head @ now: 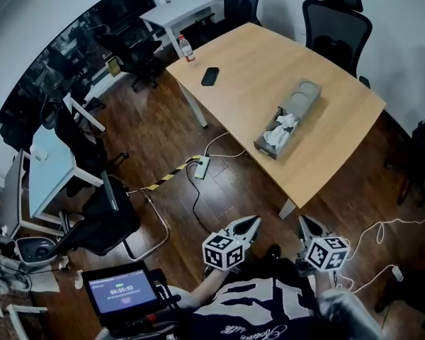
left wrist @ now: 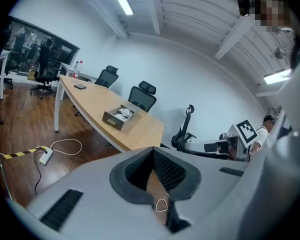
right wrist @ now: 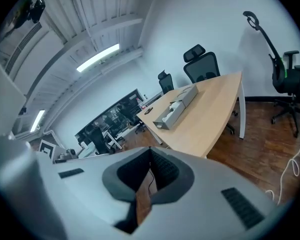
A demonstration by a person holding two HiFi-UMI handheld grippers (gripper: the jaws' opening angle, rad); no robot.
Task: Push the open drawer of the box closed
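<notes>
You're at the approach step; nothing's touched yet. The box (head: 302, 98) lies on the wooden table (head: 255, 55), toward its near-right part. Its drawer (head: 273, 139) is pulled out at the end facing the table's near edge, w/ crumpled white stuff (head: 280, 127) inside. Both gripper views catch the box across the room, well apart from either tool.

The left gripper (head: 249, 224) hangs close to your body, over the floor. Its jaws are pressed together at the tips w/ nothing between them; only floor shows thru the gap behind. The right gripper (head: 304, 224) is just beside it, in the same condition: clenched & empty. That suits a push, I'd say, since closed tips make a firm blunt nose.

Next move, as I judge it: step up to the table edge, bring one gripper round to the drawer's front face & line it up w/ the box's long axis. Push straight along that axis. An off-centre shove would prob. skew the drawer or slide the whole box across the smooth top, so use the other gripper to brace the far end of the box if it starts to travel. Watch that the white stuff doesn't stick up & jam at the opening. The phone (head: 210, 76) & bottle (head: 186, 48) sit far off at the table's other end, out of the way.
</notes>
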